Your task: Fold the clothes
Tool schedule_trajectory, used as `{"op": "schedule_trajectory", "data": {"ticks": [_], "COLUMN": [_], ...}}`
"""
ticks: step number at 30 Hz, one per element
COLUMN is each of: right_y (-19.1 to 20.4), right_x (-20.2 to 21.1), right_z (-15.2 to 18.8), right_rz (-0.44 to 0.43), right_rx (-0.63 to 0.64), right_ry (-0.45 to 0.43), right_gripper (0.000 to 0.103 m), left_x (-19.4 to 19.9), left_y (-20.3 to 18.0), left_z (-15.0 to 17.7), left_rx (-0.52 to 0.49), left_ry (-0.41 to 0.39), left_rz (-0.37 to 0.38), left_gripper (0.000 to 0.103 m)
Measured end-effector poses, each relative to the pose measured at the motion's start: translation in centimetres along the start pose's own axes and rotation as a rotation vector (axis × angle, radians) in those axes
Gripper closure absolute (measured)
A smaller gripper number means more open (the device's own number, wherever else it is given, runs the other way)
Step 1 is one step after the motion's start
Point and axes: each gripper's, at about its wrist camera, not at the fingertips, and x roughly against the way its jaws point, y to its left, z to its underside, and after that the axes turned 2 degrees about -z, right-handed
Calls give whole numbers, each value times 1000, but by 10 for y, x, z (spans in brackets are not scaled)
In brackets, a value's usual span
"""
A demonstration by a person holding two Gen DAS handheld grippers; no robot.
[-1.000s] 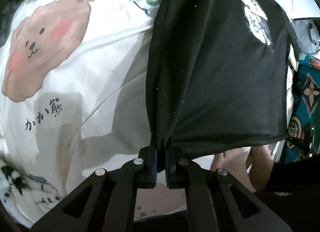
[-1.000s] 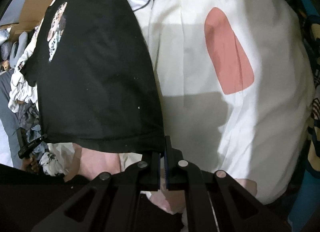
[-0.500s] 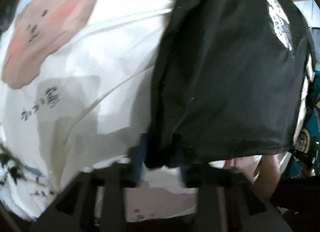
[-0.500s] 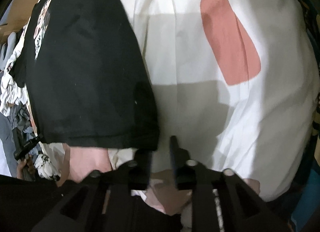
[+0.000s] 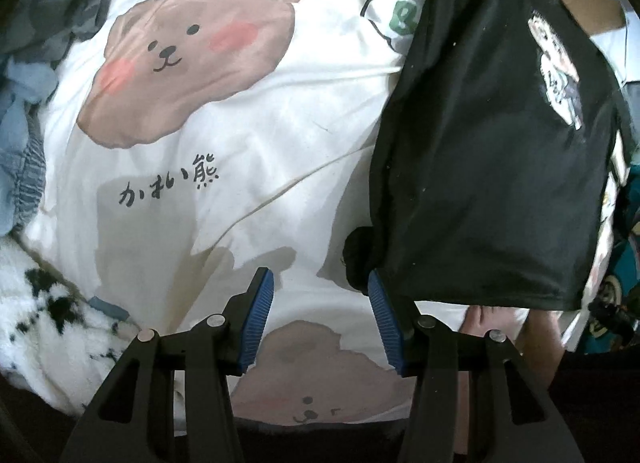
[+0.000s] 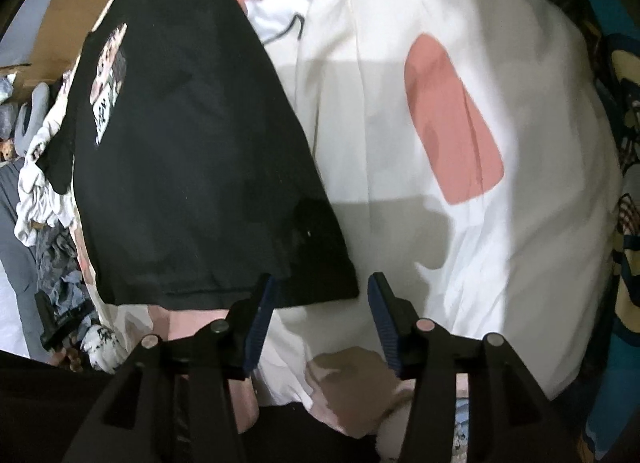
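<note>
Left wrist view: your left gripper (image 5: 320,295) has just been opening and its fingers (image 5: 256,319) stand moderately apart with nothing clamped, the corner of the black T-shirt (image 5: 492,167) lying just against the outer side of the right-hand finger. Right wrist view: your right gripper (image 6: 320,295) has likewise just been opening, the shirt's hem corner lying loose between its fingers (image 6: 386,323). The black T-shirt (image 6: 192,167) lies flat on the white bear-print bedding (image 5: 240,167).

Both wrist cameras look steeply down, close over the bed, sharing the black shirt (image 5: 492,167) (image 6: 192,167) between them.
</note>
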Motion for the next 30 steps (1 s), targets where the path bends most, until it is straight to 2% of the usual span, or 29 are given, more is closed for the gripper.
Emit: {"op": "schedule_trajectory", "data": {"ticks": [3, 8, 12, 14, 22, 25, 27, 29, 30], "right_y": [-1, -3, -6, -5, 4, 5, 6, 9, 11], "right_x": [3, 14, 7, 1, -27, -35, -38, -39, -40], "right_z": [-1, -3, -8, -9, -14, -15, -14, -13, -13], "right_rz": [-2, 3, 22, 32, 55, 73, 83, 97, 101], "right_rx": [6, 23, 16, 23, 58, 59, 64, 81, 96], "right_ry": [-27, -93, -77, -65, -31, -18, -12, -8, -4], "right_gripper": [57, 57, 57, 57, 57, 57, 57, 64, 78], "left_x": [1, 0, -12, -17, -43, -47, -47, -46, -46], "left_y": [4, 6, 5, 4, -8, -13, -19, -27, -30], "left_z": [6, 18, 29, 29, 37, 33, 31, 29, 28], "left_rx": [-8, -7, 2, -28, -173, -206, -263, -330, -360], "left_ry": [-6, -52, -60, -61, -33, -44, -57, -70, -77], "left_rz": [-5, 36, 62, 67, -13, -27, -35, -46, -48], "left_gripper": [53, 53, 53, 53, 53, 53, 54, 66, 78]}}
